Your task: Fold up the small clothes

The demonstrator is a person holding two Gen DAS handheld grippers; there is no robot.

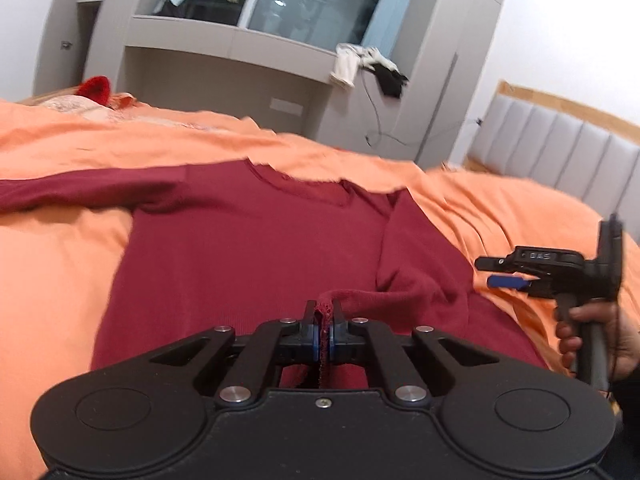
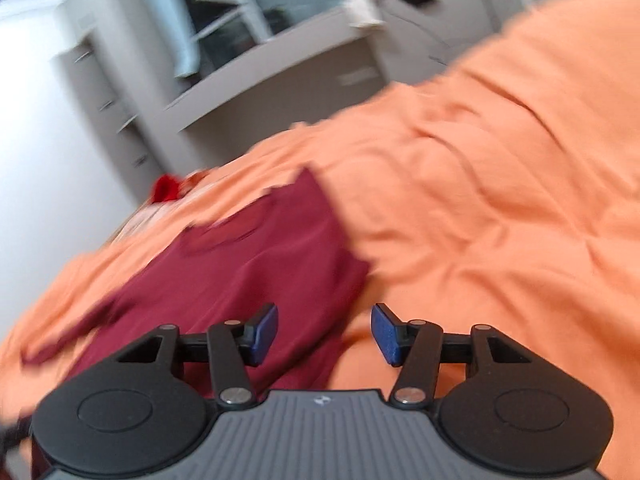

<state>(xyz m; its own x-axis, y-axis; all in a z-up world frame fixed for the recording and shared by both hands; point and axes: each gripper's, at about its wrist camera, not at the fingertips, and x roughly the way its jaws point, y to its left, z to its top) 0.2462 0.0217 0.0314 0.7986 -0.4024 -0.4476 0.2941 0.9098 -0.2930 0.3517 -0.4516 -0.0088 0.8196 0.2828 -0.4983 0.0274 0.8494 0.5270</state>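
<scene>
Across the middle of the left wrist frame a dark red long-sleeved top (image 1: 248,256) is spread flat on an orange bedsheet (image 1: 56,280), its neckline toward the upper centre and one sleeve stretched out to the left edge. At the lower centre the left gripper (image 1: 325,322) is seen with its blue-padded fingers (image 1: 316,338) pressed together on a bunched edge of the top's cloth, which is pinched upright between them. Just right of this, the other sleeve is folded back over the body of the garment. At the right edge the right gripper (image 1: 500,272) is held above the sheet by a hand (image 1: 592,340), clear of the fabric, one blue pad visible in side view. Behind the bed, grey cabinets (image 1: 224,44) and a window fill the upper frame, with white and black clothes (image 1: 368,66) draped on a ledge and a grey padded headboard (image 1: 560,152) at the upper right. In the blurred right wrist frame, the top (image 2: 256,264) lies at the left and centre on the orange sheet (image 2: 500,168), and at the lower centre the right gripper (image 2: 324,330) is shown with its blue pads (image 2: 266,332) spread wide, nothing between them; the left finger is over the top, the right over bare sheet.
</scene>
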